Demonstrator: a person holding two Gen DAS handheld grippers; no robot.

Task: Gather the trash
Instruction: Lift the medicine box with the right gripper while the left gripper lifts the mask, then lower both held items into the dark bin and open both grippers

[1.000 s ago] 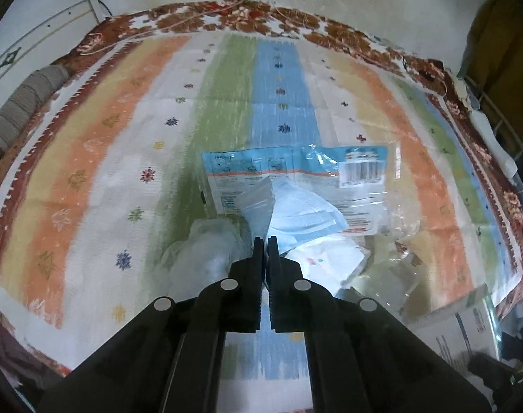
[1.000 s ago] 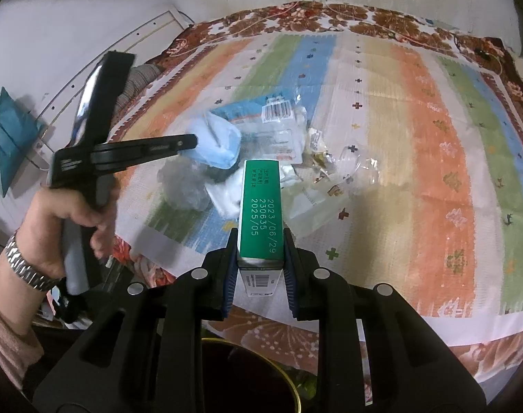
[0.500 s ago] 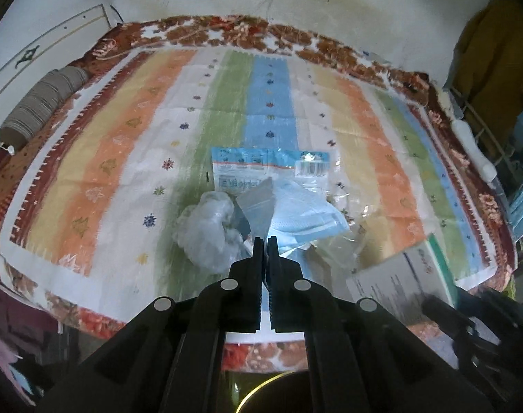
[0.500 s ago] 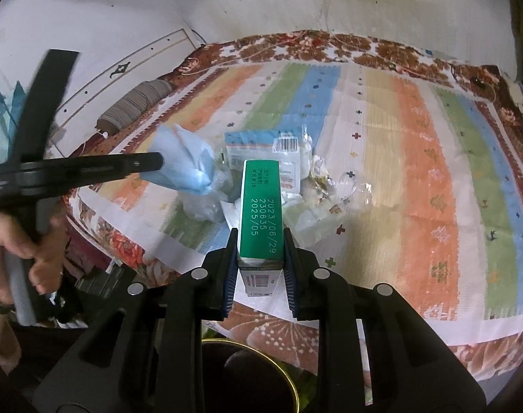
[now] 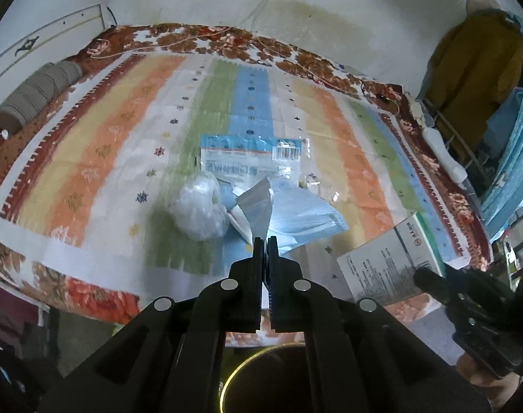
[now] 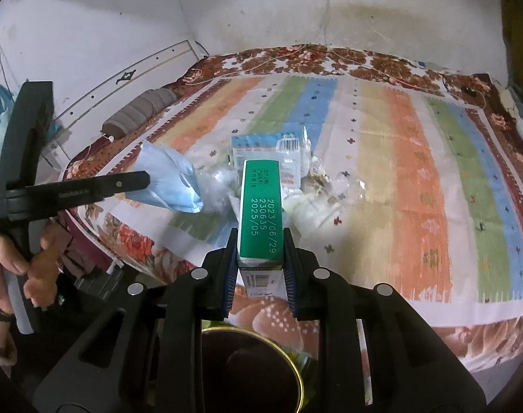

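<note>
Your left gripper (image 5: 265, 241) is clamped on the blue face mask (image 5: 295, 218). Your right gripper (image 6: 260, 241) grips the green carton (image 6: 261, 210), above the gold-rimmed bin (image 6: 251, 371).

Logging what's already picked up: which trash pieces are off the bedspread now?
Two: the blue face mask in the left tool, the green-topped box in the right tool.

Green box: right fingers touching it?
Touching. Right wrist view shows the green box clamped between the right gripper fingers, each pressed against one side, no gap.
</note>
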